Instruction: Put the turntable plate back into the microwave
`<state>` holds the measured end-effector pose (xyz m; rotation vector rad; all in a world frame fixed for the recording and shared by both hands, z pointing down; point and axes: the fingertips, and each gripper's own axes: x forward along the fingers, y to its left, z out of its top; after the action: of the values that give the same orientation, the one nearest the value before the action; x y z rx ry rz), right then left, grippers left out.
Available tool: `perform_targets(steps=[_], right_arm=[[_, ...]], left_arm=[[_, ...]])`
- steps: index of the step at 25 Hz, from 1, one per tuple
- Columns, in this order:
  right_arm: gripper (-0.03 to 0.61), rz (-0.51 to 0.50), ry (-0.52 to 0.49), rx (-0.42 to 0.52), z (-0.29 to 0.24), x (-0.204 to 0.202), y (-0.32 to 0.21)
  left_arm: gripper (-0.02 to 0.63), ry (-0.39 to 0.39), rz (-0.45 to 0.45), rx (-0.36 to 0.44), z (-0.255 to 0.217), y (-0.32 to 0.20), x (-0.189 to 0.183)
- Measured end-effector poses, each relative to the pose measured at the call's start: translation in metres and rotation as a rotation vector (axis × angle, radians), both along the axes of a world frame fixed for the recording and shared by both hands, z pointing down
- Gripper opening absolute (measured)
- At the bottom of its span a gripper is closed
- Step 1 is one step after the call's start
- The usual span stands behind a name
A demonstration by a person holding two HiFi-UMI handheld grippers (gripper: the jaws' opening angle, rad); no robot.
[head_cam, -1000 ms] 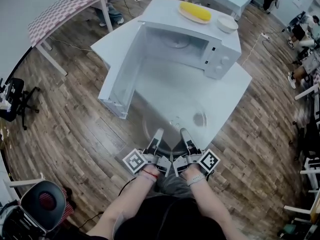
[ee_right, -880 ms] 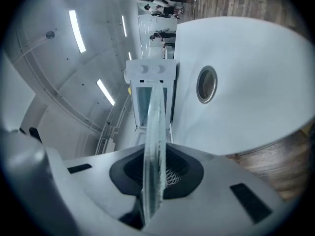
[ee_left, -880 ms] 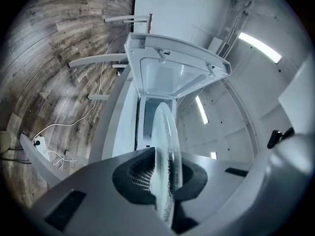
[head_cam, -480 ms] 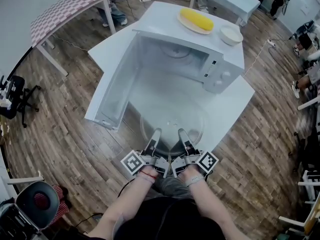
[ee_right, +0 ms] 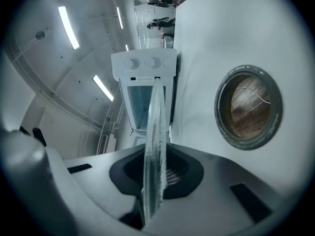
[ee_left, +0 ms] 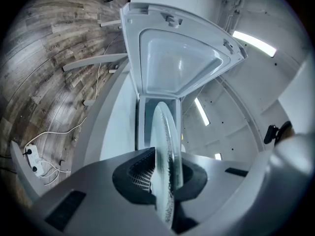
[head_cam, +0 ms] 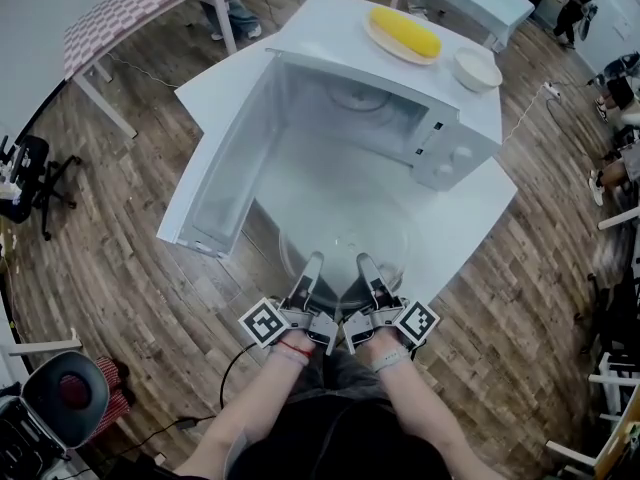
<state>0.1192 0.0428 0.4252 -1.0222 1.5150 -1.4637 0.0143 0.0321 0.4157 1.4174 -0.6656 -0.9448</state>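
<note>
A clear glass turntable plate [head_cam: 345, 253] is held flat over the white table's near corner, in front of the white microwave [head_cam: 400, 108]. The microwave's door [head_cam: 225, 163] hangs wide open to the left and its cavity [head_cam: 345, 118] faces me. My left gripper [head_cam: 308, 280] is shut on the plate's near rim, and my right gripper [head_cam: 372, 280] is shut on the same rim beside it. In the left gripper view the plate [ee_left: 166, 161] runs edge-on between the jaws of the left gripper [ee_left: 165, 178]. The right gripper view shows the plate [ee_right: 153, 151] likewise in the right gripper [ee_right: 153, 178].
A yellow corn cob on a plate [head_cam: 402, 30] and a white bowl [head_cam: 476, 68] sit on top of the microwave. The white table [head_cam: 470, 213] has a grommet hole [ee_right: 248, 107]. A checkered table [head_cam: 130, 13] stands far left; chairs and people are around the room's edges.
The plate, held by both grippers, has come nearer the open microwave; the hole in the table, visible a second ago, is now out of the head view.
</note>
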Motion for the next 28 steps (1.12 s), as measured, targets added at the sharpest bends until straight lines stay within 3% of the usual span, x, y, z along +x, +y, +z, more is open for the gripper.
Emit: perform_targets(steps=[28], right_arm=[[0.04, 0.001, 0.011, -0.014, 0.014, -0.006, -0.089]], left_arm=[[0.032, 0.013, -0.012, -0.013, 0.016, -0.09, -0.008]])
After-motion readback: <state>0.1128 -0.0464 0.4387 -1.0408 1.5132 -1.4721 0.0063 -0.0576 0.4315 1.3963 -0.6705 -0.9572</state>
